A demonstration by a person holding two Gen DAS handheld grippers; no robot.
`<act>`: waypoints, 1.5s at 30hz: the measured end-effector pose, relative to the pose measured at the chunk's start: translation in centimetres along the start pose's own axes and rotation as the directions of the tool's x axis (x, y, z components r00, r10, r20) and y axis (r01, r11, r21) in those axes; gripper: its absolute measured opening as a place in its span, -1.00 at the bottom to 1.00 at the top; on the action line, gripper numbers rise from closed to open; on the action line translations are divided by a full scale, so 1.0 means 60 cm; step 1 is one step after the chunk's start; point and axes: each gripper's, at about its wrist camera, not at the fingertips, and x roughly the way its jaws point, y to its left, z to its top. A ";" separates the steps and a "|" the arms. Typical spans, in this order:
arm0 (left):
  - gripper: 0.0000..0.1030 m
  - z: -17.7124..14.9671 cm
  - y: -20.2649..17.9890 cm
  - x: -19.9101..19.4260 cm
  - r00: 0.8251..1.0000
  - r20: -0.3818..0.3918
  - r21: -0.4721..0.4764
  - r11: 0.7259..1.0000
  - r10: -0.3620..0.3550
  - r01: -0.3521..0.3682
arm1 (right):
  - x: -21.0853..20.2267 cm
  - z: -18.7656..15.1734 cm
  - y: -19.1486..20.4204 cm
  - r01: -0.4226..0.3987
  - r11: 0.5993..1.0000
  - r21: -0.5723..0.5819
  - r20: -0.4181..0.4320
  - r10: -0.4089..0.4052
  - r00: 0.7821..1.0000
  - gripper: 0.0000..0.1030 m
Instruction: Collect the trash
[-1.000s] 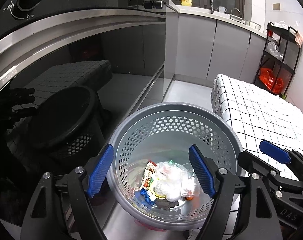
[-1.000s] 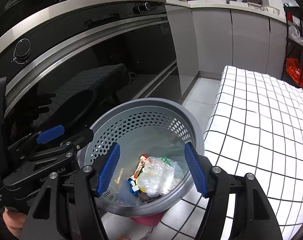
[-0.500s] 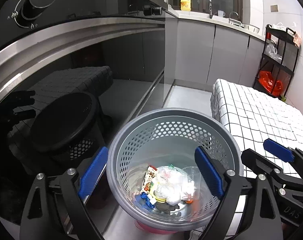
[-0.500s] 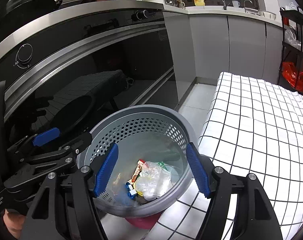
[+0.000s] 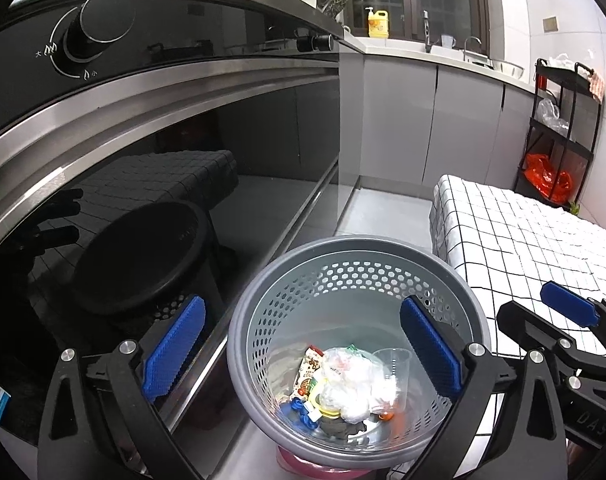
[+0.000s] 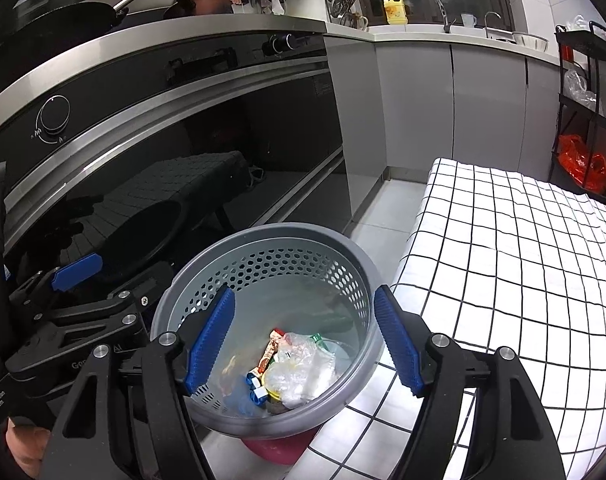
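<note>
A grey perforated trash basket stands on the floor below both grippers; it also shows in the right wrist view. In it lie a crumpled clear plastic bag, a snack wrapper, a clear plastic cup and small blue and yellow scraps. My left gripper is open and empty above the basket. My right gripper is open and empty above it too, to the right of the left one. The right gripper shows at the right edge of the left wrist view.
A black oven front with a steel trim and a knob stands to the left. A table with a white checked cloth is close on the right. Grey cabinets and a black rack stand behind.
Both grippers have risen and pulled back from the basket, so it looks smaller and lower. Both stay open and empty. The trash inside has not moved.
</note>
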 end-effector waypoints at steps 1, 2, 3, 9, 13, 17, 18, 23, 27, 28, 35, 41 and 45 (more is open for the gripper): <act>0.87 0.000 0.000 -0.001 1.000 0.001 0.000 1.000 0.001 -0.001 | -0.001 0.000 -0.001 0.000 1.000 0.001 0.001 0.000 1.000 0.34; 0.87 0.000 -0.001 -0.001 1.000 0.003 0.001 1.000 0.001 -0.001 | -0.001 0.001 -0.001 0.000 1.000 0.001 0.002 0.000 1.000 0.34; 0.87 0.000 -0.001 -0.002 1.000 0.005 0.003 1.000 0.000 0.000 | -0.001 0.001 -0.001 0.001 1.000 0.001 0.002 -0.001 1.000 0.34; 0.87 -0.001 -0.007 -0.003 1.000 0.005 0.015 1.000 -0.007 0.007 | -0.002 0.002 -0.002 0.003 1.000 -0.002 0.004 -0.003 1.000 0.34; 0.87 0.000 -0.005 -0.005 1.000 0.012 0.010 1.000 0.002 -0.002 | -0.003 0.003 -0.002 0.002 1.000 -0.001 0.006 -0.002 1.000 0.34; 0.87 0.000 -0.001 -0.002 1.000 0.006 -0.001 1.000 0.001 -0.001 | -0.002 0.004 -0.003 0.002 1.000 -0.003 0.005 -0.002 1.000 0.34; 0.87 0.000 -0.002 -0.002 1.000 0.004 -0.001 1.000 0.002 -0.002 | -0.002 0.004 -0.003 0.002 1.000 -0.003 0.005 -0.002 1.000 0.34; 0.87 0.000 -0.002 -0.001 1.000 0.004 0.002 1.000 0.005 -0.005 | -0.002 0.004 -0.002 0.002 1.000 -0.002 0.005 -0.002 1.000 0.34; 0.87 0.000 -0.001 0.000 1.000 0.003 0.006 1.000 0.012 -0.012 | -0.002 0.004 -0.002 0.003 1.000 -0.003 0.005 -0.003 1.000 0.34; 0.87 0.001 -0.001 0.000 1.000 0.003 0.005 1.000 0.012 -0.012 | -0.002 0.004 -0.002 0.002 1.000 -0.003 0.005 -0.002 1.000 0.34; 0.87 0.000 0.001 0.003 1.000 -0.004 -0.001 1.000 0.015 -0.015 | -0.001 0.003 -0.001 0.002 1.000 -0.009 0.003 -0.002 1.000 0.34; 0.88 0.000 0.001 0.004 1.000 -0.012 -0.002 1.000 0.019 -0.019 | -0.001 0.003 -0.001 0.002 1.000 -0.010 0.003 -0.002 1.000 0.34; 0.88 -0.001 0.002 0.004 1.000 -0.013 -0.003 1.000 0.017 -0.017 | -0.001 0.003 -0.002 0.001 1.000 -0.009 0.002 -0.001 1.000 0.34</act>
